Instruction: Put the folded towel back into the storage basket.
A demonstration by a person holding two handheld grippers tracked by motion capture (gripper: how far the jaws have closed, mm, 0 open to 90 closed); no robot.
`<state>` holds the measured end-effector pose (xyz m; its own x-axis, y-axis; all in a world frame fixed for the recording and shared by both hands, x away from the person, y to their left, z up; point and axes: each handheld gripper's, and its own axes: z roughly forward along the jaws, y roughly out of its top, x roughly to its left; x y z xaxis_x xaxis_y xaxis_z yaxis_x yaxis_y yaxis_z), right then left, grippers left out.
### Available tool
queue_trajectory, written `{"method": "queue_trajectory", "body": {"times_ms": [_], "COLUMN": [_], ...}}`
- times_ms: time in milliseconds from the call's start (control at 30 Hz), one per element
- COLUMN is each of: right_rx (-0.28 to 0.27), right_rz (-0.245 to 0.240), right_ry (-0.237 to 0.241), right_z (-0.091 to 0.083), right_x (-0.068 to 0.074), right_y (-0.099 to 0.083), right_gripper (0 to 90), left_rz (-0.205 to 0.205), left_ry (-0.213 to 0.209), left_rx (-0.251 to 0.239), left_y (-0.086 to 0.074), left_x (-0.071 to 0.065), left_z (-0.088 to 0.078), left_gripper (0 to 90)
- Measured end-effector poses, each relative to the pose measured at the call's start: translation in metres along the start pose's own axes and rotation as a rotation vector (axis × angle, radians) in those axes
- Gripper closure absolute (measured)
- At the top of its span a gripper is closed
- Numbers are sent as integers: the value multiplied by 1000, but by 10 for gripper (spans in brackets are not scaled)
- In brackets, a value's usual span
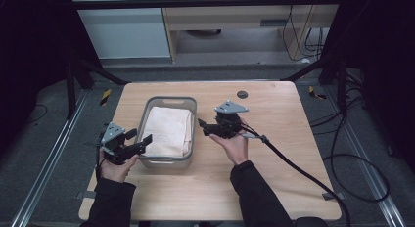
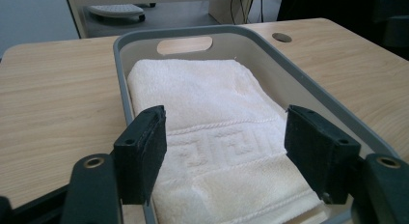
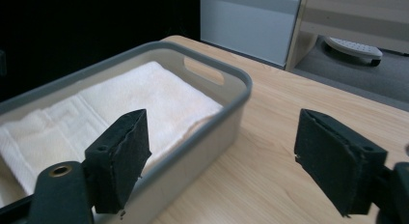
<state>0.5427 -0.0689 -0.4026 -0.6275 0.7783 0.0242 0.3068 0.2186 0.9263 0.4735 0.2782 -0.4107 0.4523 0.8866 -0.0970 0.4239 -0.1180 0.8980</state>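
A wooden table (image 1: 274, 139) carries a grey bin (image 1: 168, 101) left of its middle. A folded white towel (image 1: 169, 129) lies flat inside the bin, patterned end toward the person. The left gripper (image 1: 139, 139) sits at the bin's near left corner, fingers (image 2: 144, 149) wide over the towel's near end, nothing gripped. The right gripper (image 1: 204, 127) is just beside the bin's right wall, fingers (image 3: 123, 154) wide and empty
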Motion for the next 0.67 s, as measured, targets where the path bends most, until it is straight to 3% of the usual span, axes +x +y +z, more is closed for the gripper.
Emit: {"method": "queue_trajectory", "body": {"times_ms": [400,500,667], "right_rx": [6,17,8], "right_rz": [38,38,77], "right_ry": [-33,-28,-29], "right_z": [-58,-76,-96], "right_x": [-37,-48,-61], "right_y": [-43,-60,-78], "right_gripper": [146,129,129], "left_rz": [16,36,49], "left_ry": [4,20,43], "left_rx": [-17,-14,-25], "left_y": [-15,-23,-34], "left_x": [1,4,10], "left_z": [-13,-21,-29], "left_gripper": [225,213,187]}}
